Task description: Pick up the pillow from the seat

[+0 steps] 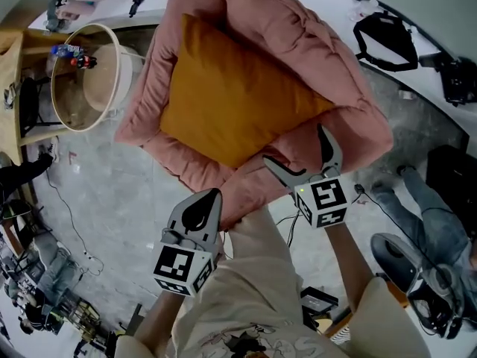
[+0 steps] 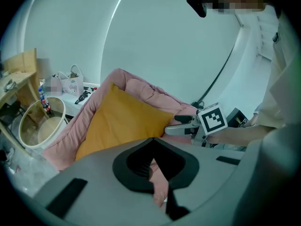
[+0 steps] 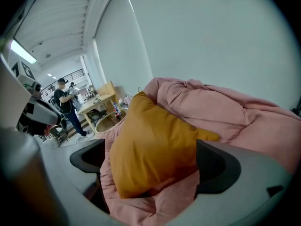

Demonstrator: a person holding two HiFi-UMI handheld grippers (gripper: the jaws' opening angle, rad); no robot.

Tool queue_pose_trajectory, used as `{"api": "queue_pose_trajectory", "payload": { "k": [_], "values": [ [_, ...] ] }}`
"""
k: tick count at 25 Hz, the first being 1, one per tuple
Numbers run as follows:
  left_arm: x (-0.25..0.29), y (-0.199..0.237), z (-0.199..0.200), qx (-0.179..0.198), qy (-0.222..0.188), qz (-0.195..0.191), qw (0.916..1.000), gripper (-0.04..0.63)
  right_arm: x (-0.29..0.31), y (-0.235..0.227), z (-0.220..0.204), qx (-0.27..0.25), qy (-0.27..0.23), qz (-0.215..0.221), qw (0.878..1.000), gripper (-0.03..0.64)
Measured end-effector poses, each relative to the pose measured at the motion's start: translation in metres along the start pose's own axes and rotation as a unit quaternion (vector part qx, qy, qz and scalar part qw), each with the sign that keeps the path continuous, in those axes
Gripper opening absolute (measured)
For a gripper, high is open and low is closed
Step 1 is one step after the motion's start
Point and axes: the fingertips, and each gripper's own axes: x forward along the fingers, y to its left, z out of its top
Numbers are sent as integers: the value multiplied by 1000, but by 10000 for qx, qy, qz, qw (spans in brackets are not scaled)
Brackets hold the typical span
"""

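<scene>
At lower centre, the right gripper [image 1: 294, 145] gaped around one corner of the mustard square cloth pillow [image 1: 223, 95]; the left gripper [image 1: 214, 195] sat closed.

Pink padded seat [image 1: 356, 99] on grey floor [image 1: 112, 196]; orange pillow [image 1: 231, 95] lying flat in its hollow.

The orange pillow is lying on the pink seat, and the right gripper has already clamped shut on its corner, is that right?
Not quite: the right gripper is open. The right gripper view shows its jaws wide apart, either side of the pillow's corner. The orange pillow does lie on the pink seat.
</scene>
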Motion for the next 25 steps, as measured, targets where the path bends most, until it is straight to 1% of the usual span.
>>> {"api": "queue_pose_trajectory", "payload": {
  "k": [4,9,15,19,21,25],
  "values": [
    [18,-3,-1,36,-12,-40,10000,6,8,-9,-3,-82,-22,-76,9999,583],
    [38,0,8,69,-27,-53,10000,6,21,-17,-3,-168,7,-94,9998,583],
    [57,5,8,137,50,-71,9999,6,41,-28,-7,-262,-2,-117,9996,583],
    [64,10,3,128,123,-80,9998,6,57,-25,-4,-279,-31,-26,9996,583],
    [65,12,-1,107,156,-23,9998,6,64,-25,-6,-258,-17,51,9997,583],
    [66,18,-10,21,210,70,9998,6,77,-19,-14,-277,80,392,9988,582]
  ]
}}
